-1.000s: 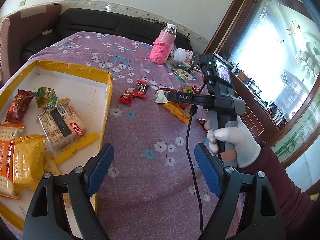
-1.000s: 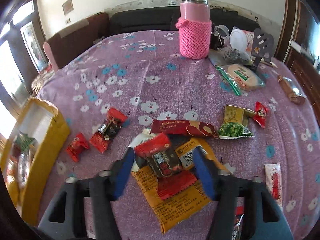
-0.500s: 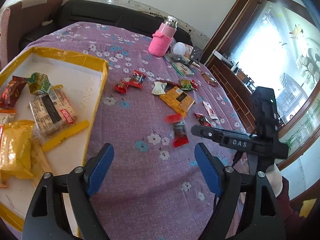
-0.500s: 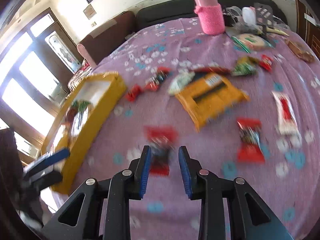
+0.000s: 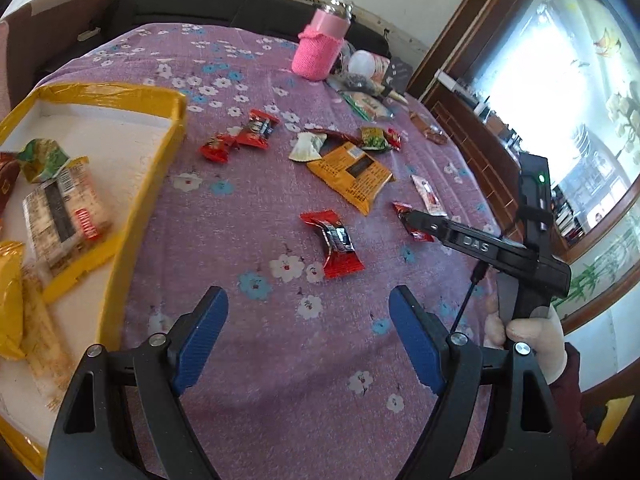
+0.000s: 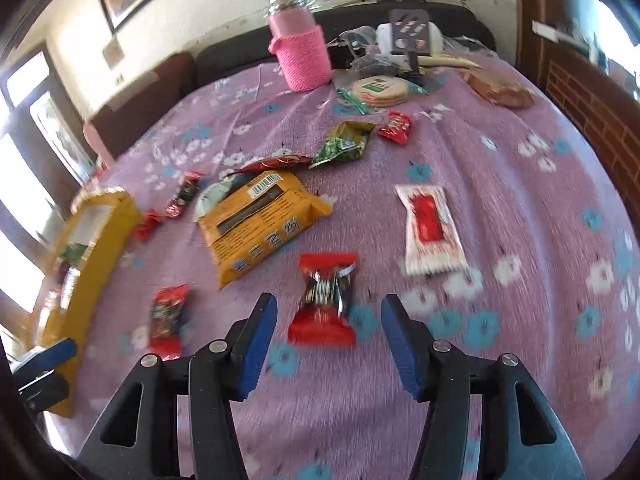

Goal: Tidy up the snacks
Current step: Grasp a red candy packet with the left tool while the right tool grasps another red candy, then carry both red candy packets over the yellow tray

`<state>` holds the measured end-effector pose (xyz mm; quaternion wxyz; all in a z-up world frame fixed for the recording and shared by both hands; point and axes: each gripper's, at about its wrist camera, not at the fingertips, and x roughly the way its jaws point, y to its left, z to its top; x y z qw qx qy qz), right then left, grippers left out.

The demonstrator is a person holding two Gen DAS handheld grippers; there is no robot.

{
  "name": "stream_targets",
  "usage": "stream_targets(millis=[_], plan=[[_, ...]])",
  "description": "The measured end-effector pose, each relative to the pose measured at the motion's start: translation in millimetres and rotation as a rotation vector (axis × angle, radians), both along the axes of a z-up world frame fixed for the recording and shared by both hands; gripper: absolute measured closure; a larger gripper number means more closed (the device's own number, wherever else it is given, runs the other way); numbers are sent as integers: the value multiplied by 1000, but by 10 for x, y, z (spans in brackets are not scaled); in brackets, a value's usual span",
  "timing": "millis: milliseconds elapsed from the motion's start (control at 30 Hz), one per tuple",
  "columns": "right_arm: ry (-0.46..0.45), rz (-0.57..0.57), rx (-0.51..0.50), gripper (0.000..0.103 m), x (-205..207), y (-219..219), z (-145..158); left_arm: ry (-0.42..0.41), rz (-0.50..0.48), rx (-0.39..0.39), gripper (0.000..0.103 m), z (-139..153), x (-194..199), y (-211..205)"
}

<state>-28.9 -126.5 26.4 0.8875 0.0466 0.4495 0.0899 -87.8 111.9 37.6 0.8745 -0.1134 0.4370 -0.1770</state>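
snacks scattered on a purple floral tablecloth (image 5: 224, 236). left gripper (image 5: 308, 336) hovers above bare cloth, jaws wide apart with nothing between them. right gripper (image 6: 328, 344) has its jaws opening; a red candy (image 6: 326, 300) lies flat on the cloth just ahead of the gap and partly between the blue pads (image 6: 256, 344), pads not touching it. view is motion-blurred. in the left wrist view the right gripper's black body sits at the right edge, with a gloved hand (image 5: 532, 340) on its handle. another red candy (image 5: 334, 238) lies loose mid-table, ahead of the left gripper. orange packet (image 6: 260, 220) lies beyond the right gripper, white sachet with red print (image 6: 430, 232) to its right, green packet (image 6: 342, 146) and small red candy (image 6: 396, 126) farther back. yellow-edged tray (image 5: 160, 168) at the left holds several wrapped snacks, including a cracker pack (image 5: 60, 212). pink knit-sleeved bottle (image 5: 320, 52) stands upright at the far side.
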Motion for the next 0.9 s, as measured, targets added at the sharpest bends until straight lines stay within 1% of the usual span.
stream_targets(millis=[67, 100, 167, 200, 233, 267, 400, 433, 467, 500, 533, 567, 700, 900], plan=[[7, 9, -27, 49, 85, 38, -64, 3, -14, 50, 20, -28, 74, -155], [4, 8, -35, 49, 117, 55, -101, 1, -23, 74, 20, -46, 107, -229], [-28, 13, -65, 56, 112, 97, -121, -3, -50, 125, 20, -104, 206, -396], [-50, 7, -102, 67, 89, 106, -141, 0, -56, 146, 20, -139, 259, -463], [-61, 6, -123, 73, 74, 116, -150, 5, -62, 158, 20, -163, 308, -507], [-70, 8, -125, 73, 63, 106, -155, 10, -68, 167, 20, -193, 366, -548], [-68, -1, -72, 74, 37, 31, -143, 27, -71, 197, 20, -281, 560, -668], [-67, -3, -64, 74, 50, 22, -145, 4, -69, 244, 23, -298, 566, -726], [-66, -4, -58, 74, 49, 14, -148, -16, -65, 288, 37, -307, 559, -778], [-67, -5, -57, 74, 39, 9, -143, -59, -52, 383, 47, -329, 533, -854], [-67, -7, -54, 74, 35, 8, -143, -95, -63, 401, 65, -321, 501, -883], [-67, -9, -48, 74, 33, 2, -144, -102, -77, 395, 78, -320, 486, -893], [-65, -17, -25, 74, 24, -24, -138, -96, -70, 360, 79, -298, 475, -825], [-70, -19, 5, 75, 1, -48, -131, -81, -37, 235, 79, -194, 403, -583]])
